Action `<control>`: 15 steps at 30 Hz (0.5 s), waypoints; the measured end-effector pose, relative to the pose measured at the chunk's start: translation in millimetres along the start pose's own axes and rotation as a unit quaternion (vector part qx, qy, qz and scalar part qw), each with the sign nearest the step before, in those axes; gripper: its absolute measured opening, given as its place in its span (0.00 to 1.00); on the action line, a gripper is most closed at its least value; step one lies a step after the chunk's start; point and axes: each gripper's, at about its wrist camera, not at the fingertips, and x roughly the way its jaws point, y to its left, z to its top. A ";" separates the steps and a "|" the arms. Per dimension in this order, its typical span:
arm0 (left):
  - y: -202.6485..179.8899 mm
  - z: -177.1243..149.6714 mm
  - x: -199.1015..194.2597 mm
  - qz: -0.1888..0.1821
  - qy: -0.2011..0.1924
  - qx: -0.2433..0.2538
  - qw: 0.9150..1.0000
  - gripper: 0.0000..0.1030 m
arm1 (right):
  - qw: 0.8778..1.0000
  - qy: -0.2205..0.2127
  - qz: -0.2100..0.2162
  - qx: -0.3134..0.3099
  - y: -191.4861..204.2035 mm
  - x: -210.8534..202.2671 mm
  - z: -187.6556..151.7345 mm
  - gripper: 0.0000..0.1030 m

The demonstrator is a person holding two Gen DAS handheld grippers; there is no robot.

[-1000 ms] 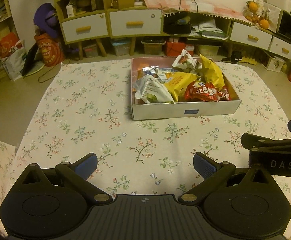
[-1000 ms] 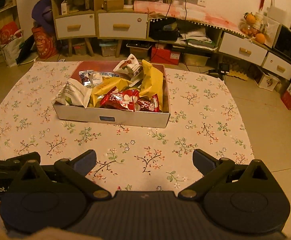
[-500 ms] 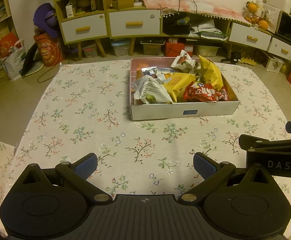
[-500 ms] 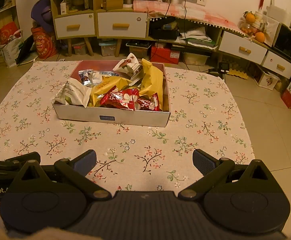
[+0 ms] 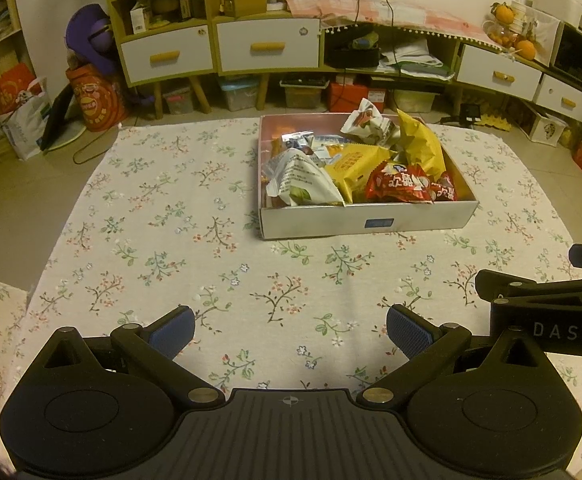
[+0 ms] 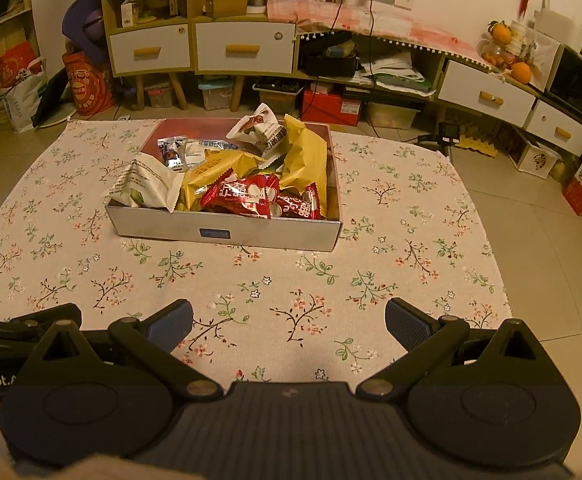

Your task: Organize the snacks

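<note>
Waiting over the tablecloth [image 5: 163, 208], both grippers are held wide and empty, well short of the snack box [image 5: 367, 222].

The packets in the box (red packet [image 6: 247, 196] at the front, white packet [image 6: 143, 184] over the left wall, yellow packet [image 6: 305, 160] upright at the back) are judged light, soft, crinkly and slippery; a crimped end seam is best pinched. The left gripper [image 5: 289, 330] and right gripper [image 6: 289, 320] are held side by side, low, pointed toward the box.
</note>
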 end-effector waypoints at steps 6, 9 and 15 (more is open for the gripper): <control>-0.9 -1.9 2.2 -0.001 0.003 0.002 1.000 1.00 | 1.000 0.002 -0.001 -0.001 -0.4 1.3 -1.8 1.00; -0.7 -1.7 2.4 -0.002 0.003 0.002 1.000 1.00 | 1.000 0.002 -0.001 -0.001 -0.6 1.3 -2.0 1.00; -0.7 -2.0 2.7 -0.002 0.005 0.003 1.000 1.00 | 1.000 0.002 -0.001 -0.001 -0.5 1.4 -1.8 1.00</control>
